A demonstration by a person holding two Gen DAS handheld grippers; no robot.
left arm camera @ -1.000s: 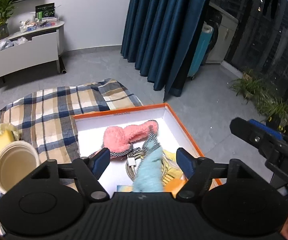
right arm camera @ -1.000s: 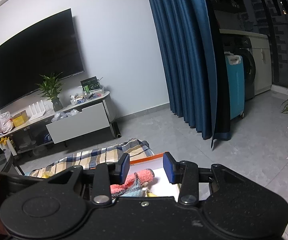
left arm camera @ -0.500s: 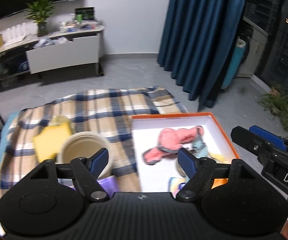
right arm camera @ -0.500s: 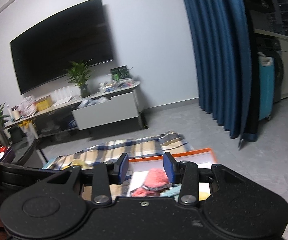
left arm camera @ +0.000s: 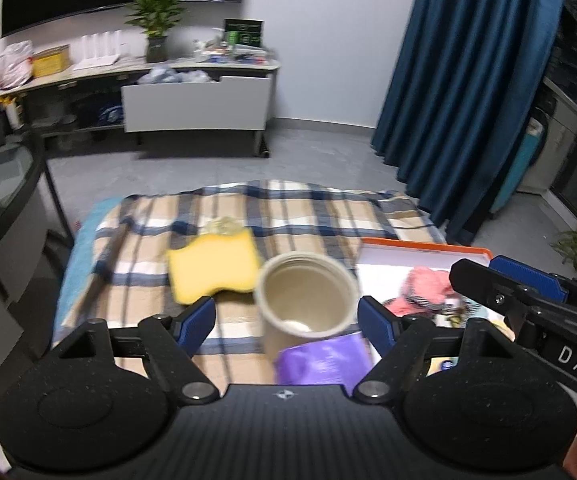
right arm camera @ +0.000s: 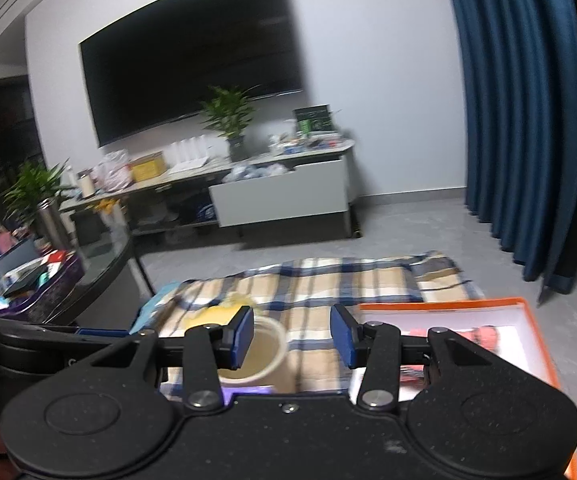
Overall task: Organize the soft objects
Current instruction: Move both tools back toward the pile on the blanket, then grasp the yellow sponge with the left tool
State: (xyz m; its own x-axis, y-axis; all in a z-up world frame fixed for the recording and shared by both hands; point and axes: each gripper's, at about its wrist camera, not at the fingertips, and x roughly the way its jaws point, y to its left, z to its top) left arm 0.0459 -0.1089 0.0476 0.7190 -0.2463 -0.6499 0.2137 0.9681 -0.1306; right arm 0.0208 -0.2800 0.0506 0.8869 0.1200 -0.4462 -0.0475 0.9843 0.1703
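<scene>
Empty claws over the plaid blanket

Left claw and right claw just opening, gripping nothing, aimed toward yellow sponge beside cup; pink plush already boxed in orange box.

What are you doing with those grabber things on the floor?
A person holds two grabbers over a checked blanket. The left gripper and right gripper are both open and hold nothing; their jaws have just been opening. The pink fluffy thing lies in the orange box. The yellow sponge waits beside a beige cup.
</scene>
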